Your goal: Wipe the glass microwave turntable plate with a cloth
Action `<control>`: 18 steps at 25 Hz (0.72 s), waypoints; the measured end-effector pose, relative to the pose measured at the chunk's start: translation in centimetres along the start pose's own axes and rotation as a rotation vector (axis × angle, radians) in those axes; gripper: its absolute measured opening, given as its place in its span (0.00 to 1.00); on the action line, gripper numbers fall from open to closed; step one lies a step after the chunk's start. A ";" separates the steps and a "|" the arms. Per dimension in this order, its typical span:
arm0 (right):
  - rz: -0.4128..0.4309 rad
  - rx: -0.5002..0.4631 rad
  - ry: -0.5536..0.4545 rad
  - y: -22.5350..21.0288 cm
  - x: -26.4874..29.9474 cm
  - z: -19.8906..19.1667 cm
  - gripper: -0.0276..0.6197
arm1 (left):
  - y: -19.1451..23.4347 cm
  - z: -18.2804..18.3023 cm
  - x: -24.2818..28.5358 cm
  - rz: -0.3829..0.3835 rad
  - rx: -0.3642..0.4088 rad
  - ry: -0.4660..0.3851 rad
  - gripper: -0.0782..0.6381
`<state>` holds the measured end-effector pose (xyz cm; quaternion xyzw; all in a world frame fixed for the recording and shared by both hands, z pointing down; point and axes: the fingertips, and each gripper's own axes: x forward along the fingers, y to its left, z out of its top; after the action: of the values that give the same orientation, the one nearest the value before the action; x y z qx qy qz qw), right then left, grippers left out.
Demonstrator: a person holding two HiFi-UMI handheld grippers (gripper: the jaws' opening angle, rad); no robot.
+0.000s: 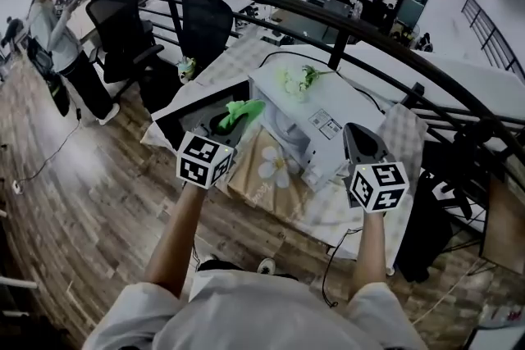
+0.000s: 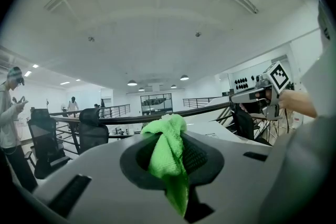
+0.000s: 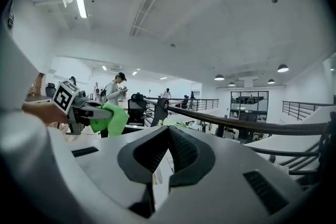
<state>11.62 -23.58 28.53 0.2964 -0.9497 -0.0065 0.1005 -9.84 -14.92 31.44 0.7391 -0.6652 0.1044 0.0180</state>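
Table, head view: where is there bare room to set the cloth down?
The flowered mat in front of the microwave looks bare. It lies between the right gripper and the left gripper, which holds the cloth. The checked tablecloth right of the microwave also looks bare. The microwave's top is bare at its near end; flowers crowd its far end.

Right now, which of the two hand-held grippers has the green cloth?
The left hand-held gripper: the green cloth is pinched between its jaws. The right hand-held gripper has its jaws closed on nothing.
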 end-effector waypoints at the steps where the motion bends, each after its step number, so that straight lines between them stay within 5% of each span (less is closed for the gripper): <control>1: -0.006 0.010 -0.007 -0.1 0.4 0.0 0.06 | 0.4 -0.1 0.4 -0.008 0.000 -0.001 0.19; 10: -0.219 -0.021 0.019 0.2 4.5 -0.1 0.05 | 5.5 -3.4 4.9 -0.161 -0.015 0.029 0.19; 18: -0.342 0.140 -0.011 1.7 5.5 -1.2 0.04 | 7.8 -8.4 9.9 -0.335 0.004 0.145 0.19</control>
<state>6.49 -25.27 30.85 0.4599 -0.8841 0.0410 0.0716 -17.74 -24.16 40.57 0.8302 -0.5295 0.1541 0.0814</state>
